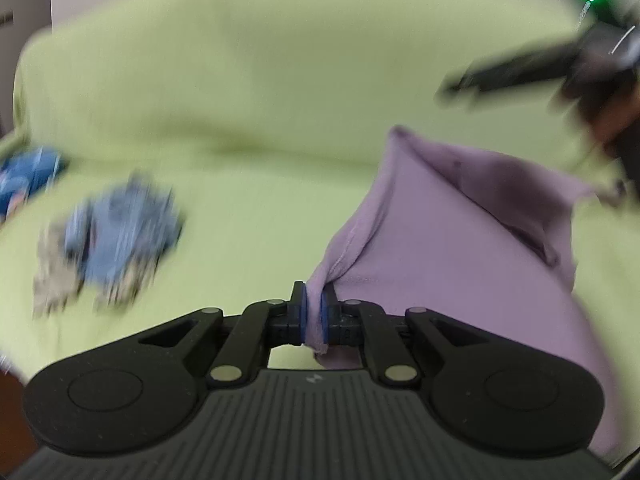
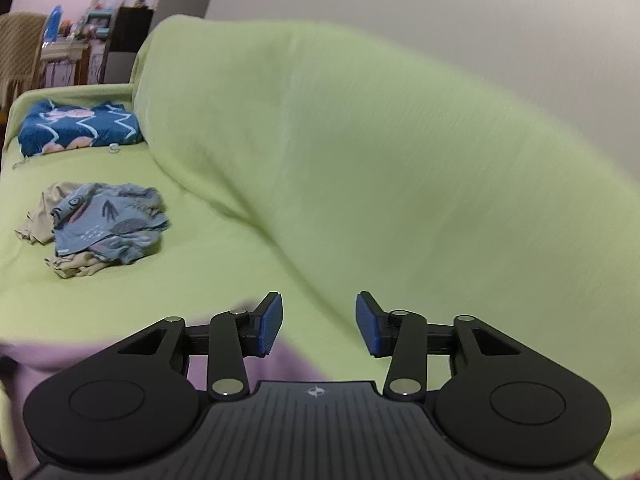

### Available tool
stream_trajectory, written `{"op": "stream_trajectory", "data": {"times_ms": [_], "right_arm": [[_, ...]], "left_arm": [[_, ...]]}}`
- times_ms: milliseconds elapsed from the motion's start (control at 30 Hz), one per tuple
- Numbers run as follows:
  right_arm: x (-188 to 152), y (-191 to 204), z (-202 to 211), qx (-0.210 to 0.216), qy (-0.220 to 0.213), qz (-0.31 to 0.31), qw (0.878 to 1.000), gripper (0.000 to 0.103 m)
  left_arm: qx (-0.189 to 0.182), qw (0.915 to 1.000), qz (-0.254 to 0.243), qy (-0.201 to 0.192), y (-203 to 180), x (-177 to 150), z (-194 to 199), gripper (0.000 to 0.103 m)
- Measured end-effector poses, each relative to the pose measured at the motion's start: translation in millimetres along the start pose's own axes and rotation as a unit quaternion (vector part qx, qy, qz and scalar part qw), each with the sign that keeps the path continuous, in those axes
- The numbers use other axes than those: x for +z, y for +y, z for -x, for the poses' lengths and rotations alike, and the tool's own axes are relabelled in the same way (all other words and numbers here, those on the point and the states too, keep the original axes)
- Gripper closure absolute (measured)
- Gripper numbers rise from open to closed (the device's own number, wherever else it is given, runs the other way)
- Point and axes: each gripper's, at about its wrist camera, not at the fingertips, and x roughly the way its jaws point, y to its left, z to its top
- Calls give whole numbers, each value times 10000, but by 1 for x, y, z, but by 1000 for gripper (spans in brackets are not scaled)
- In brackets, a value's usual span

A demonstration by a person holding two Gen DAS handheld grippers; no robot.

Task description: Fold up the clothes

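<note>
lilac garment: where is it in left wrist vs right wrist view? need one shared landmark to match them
Left wrist: lilac garment fills the lower right, an edge pinched in the left gripper.
Right wrist: only a blurred strip at lower left, behind the open right gripper.
Shared landmark: crumpled blue patterned clothes on the green sofa cover, at left in both.
</note>
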Motion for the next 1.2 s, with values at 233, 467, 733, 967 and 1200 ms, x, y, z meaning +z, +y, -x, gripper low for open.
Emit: {"op": "stream_trajectory", "data": {"times_ms": [233, 467, 733, 967, 1200], "right_arm": [[-145, 17, 111, -323, 290, -778, 9960, 31], [-235, 75, 189, -905, 1041, -1327, 9815, 31], [-231, 123, 207, -905, 1127, -840, 9859, 30], [-238, 146, 206, -818, 1361, -677, 9850, 29], [-257, 174, 197, -1118, 1555, 314, 9810, 32]], "left_arm": [[212, 9842, -1756, -1, 39, -74, -27, 91], [145, 8967, -4382, -610, 3, -128, 2, 83], [134, 7485, -6598, -660, -3, -185, -16, 75], [570, 5793, -8048, -1160, 11, -240, -51, 68], [923, 5503, -8126, -1684, 9, -247, -72, 89]]}}
